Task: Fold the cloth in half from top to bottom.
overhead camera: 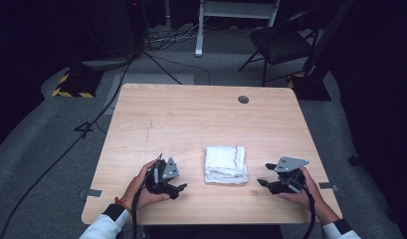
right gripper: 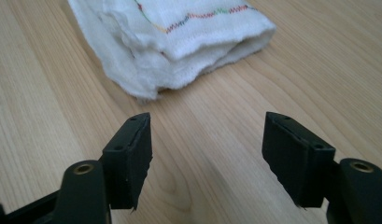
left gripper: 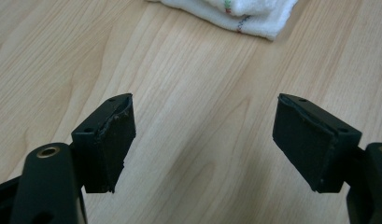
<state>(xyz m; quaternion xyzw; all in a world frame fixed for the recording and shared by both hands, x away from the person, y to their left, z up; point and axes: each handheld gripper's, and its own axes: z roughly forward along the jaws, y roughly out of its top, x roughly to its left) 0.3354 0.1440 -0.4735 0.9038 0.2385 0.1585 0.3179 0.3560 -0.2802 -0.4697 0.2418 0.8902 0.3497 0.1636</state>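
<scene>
- Left gripper [overhead camera: 177, 188] stood wide, holding nothing, at the folded towel's [overhead camera: 226, 164] 8 o'clock.
- Right gripper [overhead camera: 263, 175] stood wide, holding nothing, at its 4 o'clock on the counter [overhead camera: 191, 119].

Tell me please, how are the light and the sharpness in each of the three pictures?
High view: table lit, the room around it dark, slightly soft. Left gripper view: even light, wood grain sharp, towel cut off at the top edge. Right gripper view: towel stitching clear, soft shadow under its fold.

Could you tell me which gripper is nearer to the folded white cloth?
Right, by a little. The right gripper sits just off the cloth's right edge; the left gripper sits slightly farther off its left side. Both are open and apart from it.
</scene>
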